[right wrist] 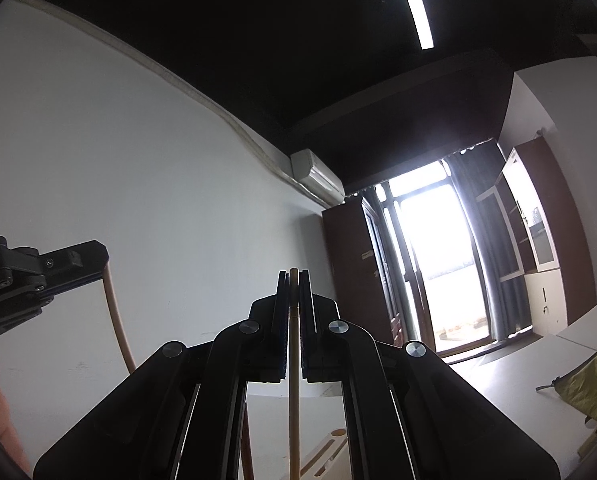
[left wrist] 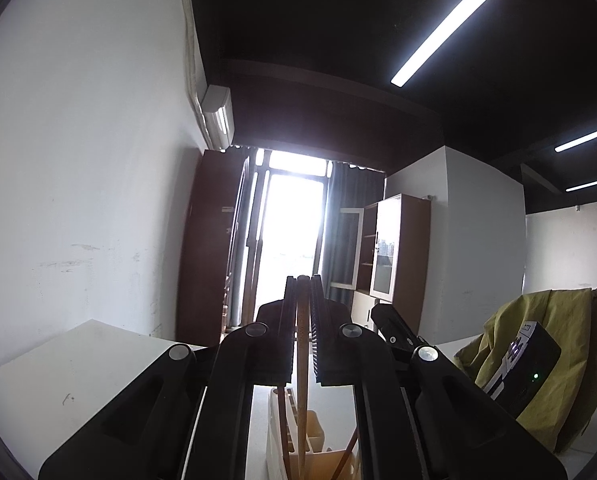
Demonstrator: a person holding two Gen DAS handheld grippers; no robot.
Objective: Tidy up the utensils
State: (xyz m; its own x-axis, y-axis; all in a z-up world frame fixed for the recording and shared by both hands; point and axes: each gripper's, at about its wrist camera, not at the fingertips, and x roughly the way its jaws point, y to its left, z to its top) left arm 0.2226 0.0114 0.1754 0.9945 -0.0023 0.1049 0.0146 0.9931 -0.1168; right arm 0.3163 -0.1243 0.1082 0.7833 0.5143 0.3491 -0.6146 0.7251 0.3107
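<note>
White table (left wrist: 78,364) carries cream utensil holder (left wrist: 276,432), yellow-green cloth (left wrist: 538,332) at right side.

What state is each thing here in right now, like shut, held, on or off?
Left tool: shut on a wooden stick.
Right tool: shut on a pale stick.
Utensil holder: on the white table, sticks standing in it.
Ceiling light: on.
Cabinet door: open.

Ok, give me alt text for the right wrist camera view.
The right gripper is shut on a pale wooden chopstick held upright, above a white table. At far left, the left gripper grips another chopstick, against a white wall, with a bright window behind.
</note>
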